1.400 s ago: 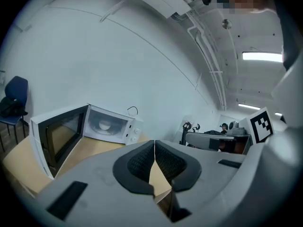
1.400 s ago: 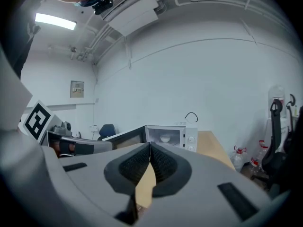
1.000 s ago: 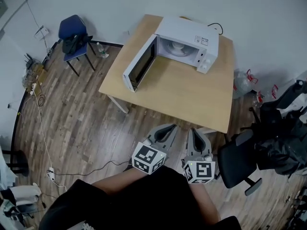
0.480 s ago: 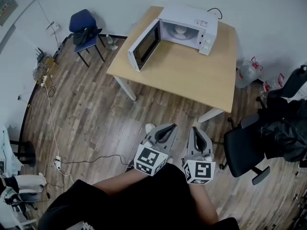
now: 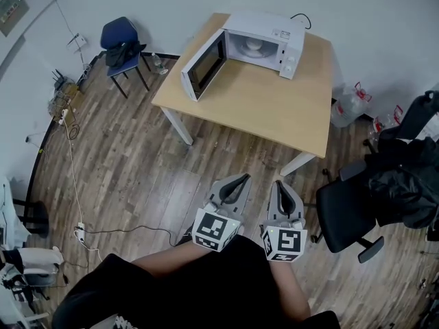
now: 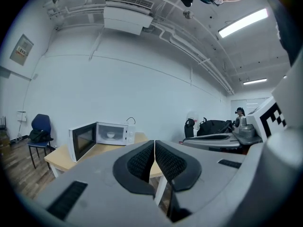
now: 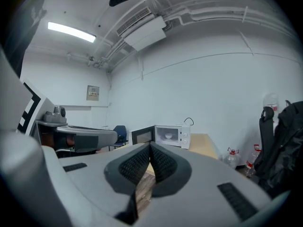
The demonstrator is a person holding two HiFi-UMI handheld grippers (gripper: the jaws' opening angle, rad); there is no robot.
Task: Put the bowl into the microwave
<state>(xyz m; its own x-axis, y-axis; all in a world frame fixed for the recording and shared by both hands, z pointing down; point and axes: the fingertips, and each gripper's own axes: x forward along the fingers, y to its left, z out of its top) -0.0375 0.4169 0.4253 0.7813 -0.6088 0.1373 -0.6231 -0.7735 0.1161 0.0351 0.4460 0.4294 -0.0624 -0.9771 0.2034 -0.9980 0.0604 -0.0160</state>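
Hanging near, left gripper (image 5: 241, 179) and right gripper (image 5: 280, 184) both pinched together, empty; bowl (image 5: 254, 44) inside open microwave (image 5: 271, 27) on far table (image 5: 274, 108).

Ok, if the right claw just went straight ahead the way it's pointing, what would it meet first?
The right claw has open air ahead, then probably the wooden table at its near edge, the open microwave beyond. Height against the tabletop is unclear.

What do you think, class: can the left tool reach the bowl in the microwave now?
Probably not: the left tool hangs over the floor, short of the table. The microwave door stands open, so only distance bars the bowl.
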